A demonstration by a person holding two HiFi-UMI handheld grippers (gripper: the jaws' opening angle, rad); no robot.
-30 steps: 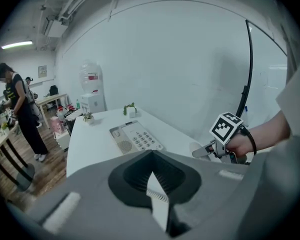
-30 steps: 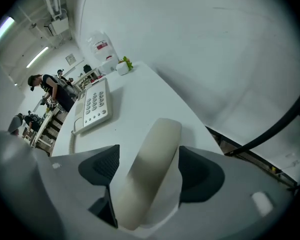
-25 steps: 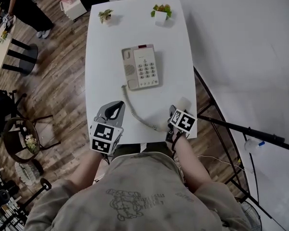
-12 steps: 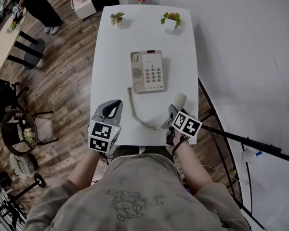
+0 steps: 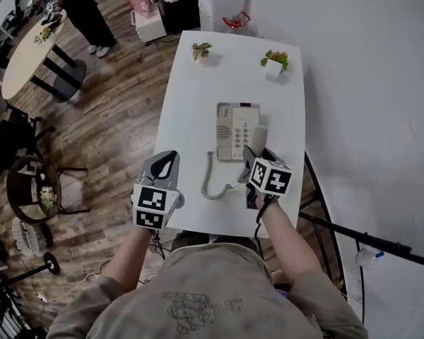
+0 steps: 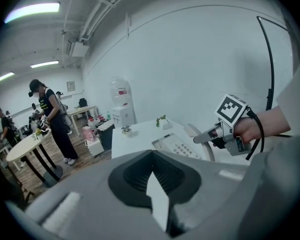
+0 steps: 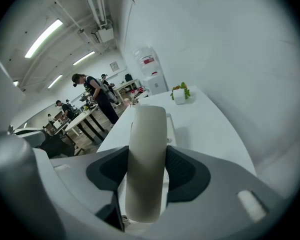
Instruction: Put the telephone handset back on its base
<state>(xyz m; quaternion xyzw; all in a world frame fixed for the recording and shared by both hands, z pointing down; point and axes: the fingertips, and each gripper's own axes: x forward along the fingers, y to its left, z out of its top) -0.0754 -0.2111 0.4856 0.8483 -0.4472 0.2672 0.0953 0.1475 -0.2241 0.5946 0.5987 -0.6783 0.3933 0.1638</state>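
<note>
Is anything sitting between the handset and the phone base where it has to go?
Nothing visible. The right gripper holds the handset beside the base; its cradle is bare, and the coiled cord lies on the table in front.

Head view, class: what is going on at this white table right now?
A person works with two hand-held grippers. The right gripper, whose jaws have just been closing, grips the beige plastic telephone handset and holds it by the right edge of the beige push-button telephone base, not yet on its cradle. The pale coiled cord trails across the white table. The left gripper is shut and empty.
</note>
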